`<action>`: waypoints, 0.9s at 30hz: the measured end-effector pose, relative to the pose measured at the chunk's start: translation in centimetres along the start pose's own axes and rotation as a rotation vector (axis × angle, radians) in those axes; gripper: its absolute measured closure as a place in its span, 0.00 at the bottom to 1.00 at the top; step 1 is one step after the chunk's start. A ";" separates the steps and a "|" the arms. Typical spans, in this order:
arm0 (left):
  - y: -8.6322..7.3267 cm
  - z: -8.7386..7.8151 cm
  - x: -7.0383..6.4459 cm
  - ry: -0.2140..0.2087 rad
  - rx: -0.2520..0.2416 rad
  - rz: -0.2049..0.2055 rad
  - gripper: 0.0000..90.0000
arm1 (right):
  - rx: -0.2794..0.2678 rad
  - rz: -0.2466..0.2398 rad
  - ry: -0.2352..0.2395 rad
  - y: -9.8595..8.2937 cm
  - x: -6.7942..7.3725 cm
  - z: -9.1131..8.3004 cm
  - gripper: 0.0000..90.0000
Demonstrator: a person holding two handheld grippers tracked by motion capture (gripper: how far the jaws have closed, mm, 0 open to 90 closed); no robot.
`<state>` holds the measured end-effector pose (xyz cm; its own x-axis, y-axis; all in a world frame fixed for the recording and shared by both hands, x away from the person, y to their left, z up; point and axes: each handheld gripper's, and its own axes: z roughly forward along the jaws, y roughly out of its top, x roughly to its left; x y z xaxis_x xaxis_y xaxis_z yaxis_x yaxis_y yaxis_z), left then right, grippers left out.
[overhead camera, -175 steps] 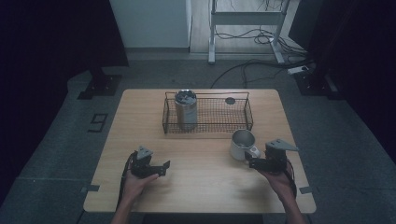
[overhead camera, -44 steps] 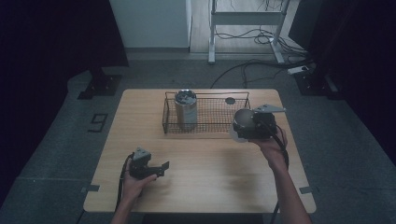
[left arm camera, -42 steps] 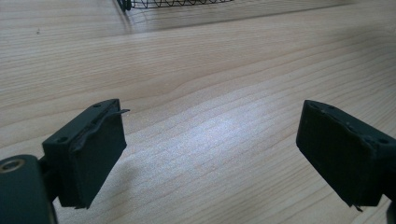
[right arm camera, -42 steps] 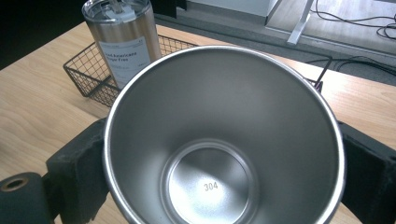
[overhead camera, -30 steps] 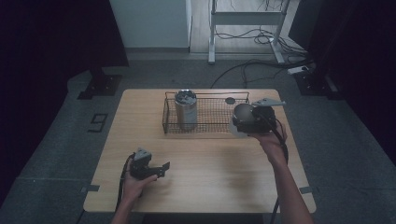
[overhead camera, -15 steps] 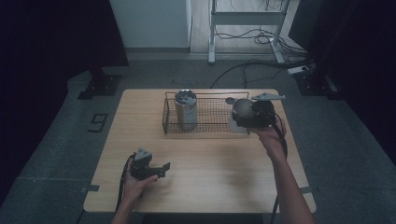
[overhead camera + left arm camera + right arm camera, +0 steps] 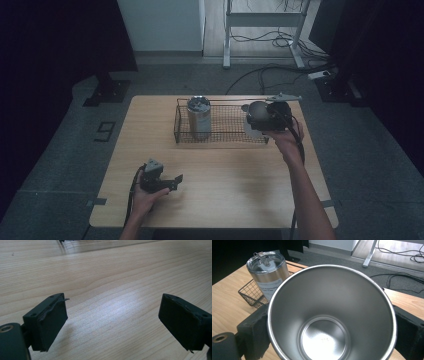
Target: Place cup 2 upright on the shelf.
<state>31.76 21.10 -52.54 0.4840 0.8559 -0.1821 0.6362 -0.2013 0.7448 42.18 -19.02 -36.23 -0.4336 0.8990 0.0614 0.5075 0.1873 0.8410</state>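
We hold the steel cup (image 7: 332, 315) clamped in the right gripper (image 7: 272, 116) above the wire basket's (image 7: 220, 137) right end — lower it level, clear of the lidded tumbler (image 7: 199, 116). Left gripper (image 7: 159, 180) rests wide open on the worktop (image 7: 230, 180).

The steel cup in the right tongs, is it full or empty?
Empty. The right gripper view looks straight into the steel cup held by the right tongs, and its bare, shiny bottom shows with nothing inside.

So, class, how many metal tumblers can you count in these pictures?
2. One lidded tumbler stands in the wire basket at its left end. One open tumbler is held by the right gripper at the basket's right end.
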 end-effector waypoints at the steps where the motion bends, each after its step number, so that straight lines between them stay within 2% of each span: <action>1: 0.0 0.0 0.0 0.000 0.000 0.000 0.09 | 0.002 0.000 -0.003 0.1 -0.1 0.1 0.07; 8: 0.0 0.0 0.1 -0.002 0.005 0.002 0.09 | 0.012 0.011 -0.006 0.6 -0.6 0.7 0.07; 10: 0.0 0.0 0.0 -0.004 0.006 0.003 0.09 | 0.005 0.004 -0.018 0.8 -0.6 0.8 0.07; 17: 0.0 0.0 -0.1 0.004 -0.005 0.005 0.11 | 0.012 -0.008 -0.017 1.4 -0.3 1.3 0.07; 27: -0.1 0.2 -0.1 0.002 0.008 0.003 0.11 | 0.039 0.005 -0.022 1.8 -0.8 3.1 0.07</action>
<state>31.79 21.00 -52.68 0.4847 0.8563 -0.1781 0.6394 -0.2080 0.7402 45.79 -18.19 -36.42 -0.4146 0.9084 0.0535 0.5388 0.1977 0.8189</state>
